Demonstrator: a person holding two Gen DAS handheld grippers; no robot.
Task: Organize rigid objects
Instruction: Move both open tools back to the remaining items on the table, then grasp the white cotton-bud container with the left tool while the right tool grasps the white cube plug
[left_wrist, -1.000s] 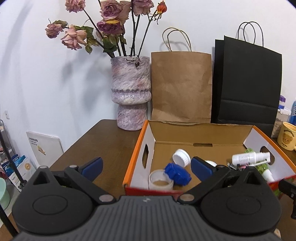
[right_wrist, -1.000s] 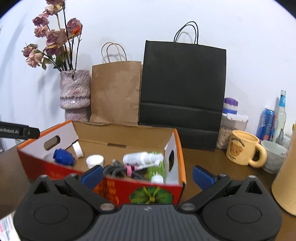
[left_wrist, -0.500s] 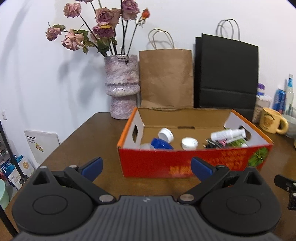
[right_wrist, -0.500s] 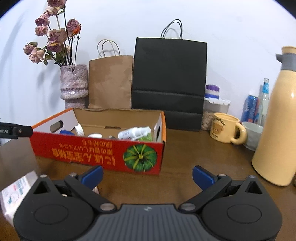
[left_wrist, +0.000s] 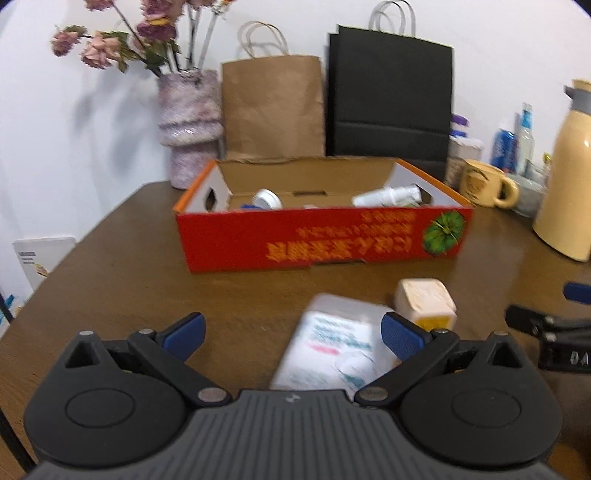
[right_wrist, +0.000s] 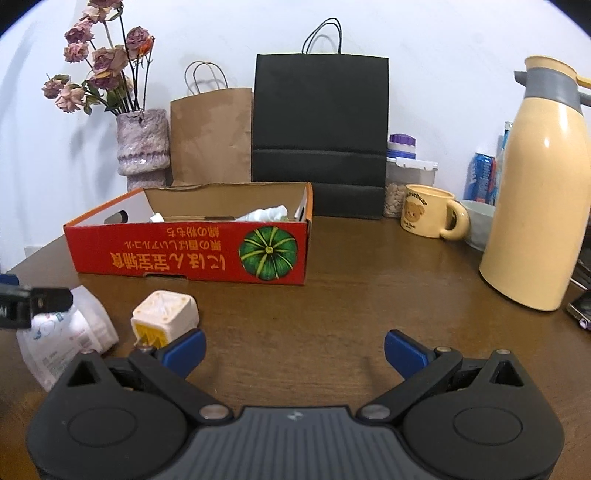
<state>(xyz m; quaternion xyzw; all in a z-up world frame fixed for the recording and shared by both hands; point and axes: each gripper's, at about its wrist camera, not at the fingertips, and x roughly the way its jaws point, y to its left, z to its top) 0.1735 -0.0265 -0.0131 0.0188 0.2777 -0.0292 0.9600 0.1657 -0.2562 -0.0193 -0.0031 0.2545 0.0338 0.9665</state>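
The white packet (left_wrist: 334, 350) was found lying flat on the brown table (left_wrist: 129, 280), well short of the red cardboard box (left_wrist: 321, 236) in which bottles and caps were already gathered, with its long axis running away from the camera and angled slightly rightward toward the box. It was placed directly ahead of and between the wide-spread fingers of the left gripper (left_wrist: 291, 332), which was judged the nearer tool and by which nothing was grasped. The cream cube-shaped container (right_wrist: 164, 314) was seen just beside the packet, close to the left finger of the right gripper (right_wrist: 293, 347), whose jaws were likewise fully parted and empty.
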